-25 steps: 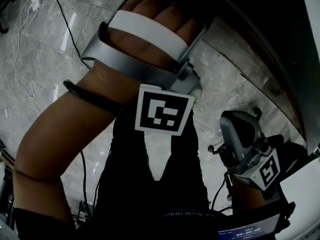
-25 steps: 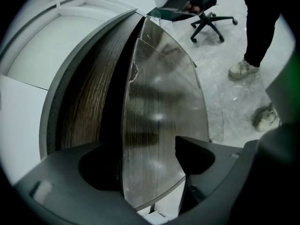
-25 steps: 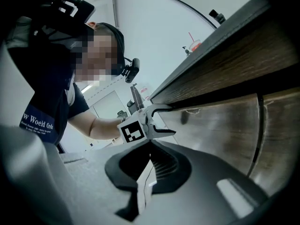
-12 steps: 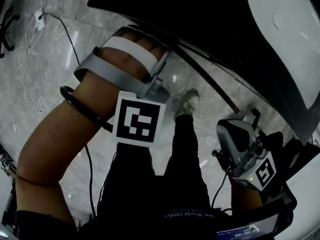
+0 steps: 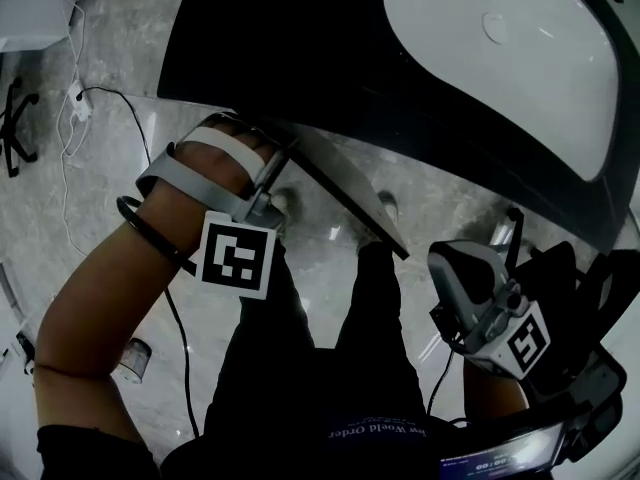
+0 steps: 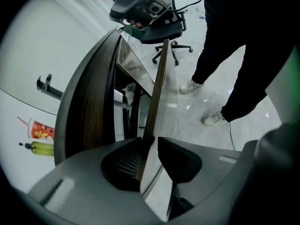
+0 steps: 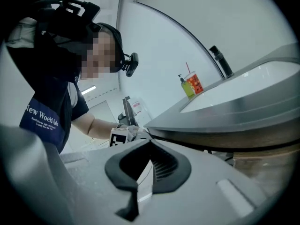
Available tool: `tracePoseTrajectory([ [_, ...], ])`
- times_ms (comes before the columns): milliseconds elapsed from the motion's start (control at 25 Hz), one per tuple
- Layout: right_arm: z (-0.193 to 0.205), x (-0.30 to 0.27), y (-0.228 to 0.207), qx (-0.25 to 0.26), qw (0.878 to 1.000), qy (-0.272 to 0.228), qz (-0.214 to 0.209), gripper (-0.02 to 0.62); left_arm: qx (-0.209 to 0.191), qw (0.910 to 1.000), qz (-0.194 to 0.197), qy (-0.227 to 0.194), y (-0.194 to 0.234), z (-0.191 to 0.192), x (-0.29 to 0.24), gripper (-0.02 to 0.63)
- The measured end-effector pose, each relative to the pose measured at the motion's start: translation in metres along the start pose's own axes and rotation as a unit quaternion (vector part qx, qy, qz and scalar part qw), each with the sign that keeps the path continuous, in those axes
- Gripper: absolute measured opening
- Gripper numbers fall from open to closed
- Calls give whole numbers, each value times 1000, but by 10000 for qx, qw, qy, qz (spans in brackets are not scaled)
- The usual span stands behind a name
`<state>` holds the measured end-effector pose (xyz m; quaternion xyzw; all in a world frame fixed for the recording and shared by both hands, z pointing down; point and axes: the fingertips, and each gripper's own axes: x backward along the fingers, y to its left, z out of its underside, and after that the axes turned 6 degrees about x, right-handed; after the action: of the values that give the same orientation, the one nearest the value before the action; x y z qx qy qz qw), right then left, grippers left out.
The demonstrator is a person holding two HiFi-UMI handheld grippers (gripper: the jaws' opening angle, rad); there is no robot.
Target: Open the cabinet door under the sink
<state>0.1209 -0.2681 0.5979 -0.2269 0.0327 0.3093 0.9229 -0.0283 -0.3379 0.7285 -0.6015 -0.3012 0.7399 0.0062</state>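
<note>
The left gripper (image 6: 151,146) comes down on the top edge of the cabinet door (image 6: 158,78). Its jaws have just been closing and now stand narrow on that brown edge, one pad on each side of the thin panel. In the head view the left hand (image 5: 215,168) sits at the near corner of the door, just under the front of the dark counter (image 5: 300,48). The door stands swung out from the curved wooden cabinet front (image 6: 89,111), and dark space shows between the two. The white sink (image 5: 480,98) lies in the counter above, toward the right.

The right gripper (image 7: 147,146) is held at the lower right of the head view, well apart from the door. Its jaw tips meet, with nothing between them. It points roughly level along the counter's edge toward the left arm.

A tap (image 7: 220,62) stands at the back of the sink. A red cup with a straw (image 7: 192,84) and a green bottle (image 7: 183,86) stand just beside each other on the counter. The person's legs in dark trousers (image 5: 300,368) stand on the grey marbled floor (image 5: 120,118), close to the open door. A cable (image 5: 60,158) trails across the floor on the left, and an office chair (image 6: 171,36) stands further back.
</note>
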Motion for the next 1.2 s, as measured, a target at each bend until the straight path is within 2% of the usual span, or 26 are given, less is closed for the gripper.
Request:
tracePoseTrajectory([
  [280, 5, 12, 2, -108, 9991, -148, 372, 2, -14, 9991, 381, -190, -9, -6, 5, 94],
  [400, 8, 14, 4, -113, 9979, -261, 575, 2, -292, 9987, 384, -164, -15, -1, 6, 97],
  [520, 10, 20, 11, -142, 9943, -417, 968, 2, -481, 9975, 456, -245, -18, 1, 8, 97],
  [680, 0, 30, 22, -202, 9820, -764, 1716, 2, -597, 9936, 872, -386, -24, 5, 15, 97],
  [800, -8, 40, 28, -308, 9699, -986, 2207, 2, -744, 9910, 1033, -409, -20, 13, 17, 97],
  [960, -2, 60, 47, -398, 9604, -1063, 2546, 2, -961, 9879, 1153, -395, -21, 17, 20, 97],
  [1120, 14, 83, 61, -504, 9495, -1151, 2875, 2, -1362, 9841, 1095, -333, -25, 25, 19, 87],
  [1200, 20, 93, 66, -522, 9445, -1221, 3004, 2, -1392, 9827, 1185, -314, -30, 28, 21, 89],
])
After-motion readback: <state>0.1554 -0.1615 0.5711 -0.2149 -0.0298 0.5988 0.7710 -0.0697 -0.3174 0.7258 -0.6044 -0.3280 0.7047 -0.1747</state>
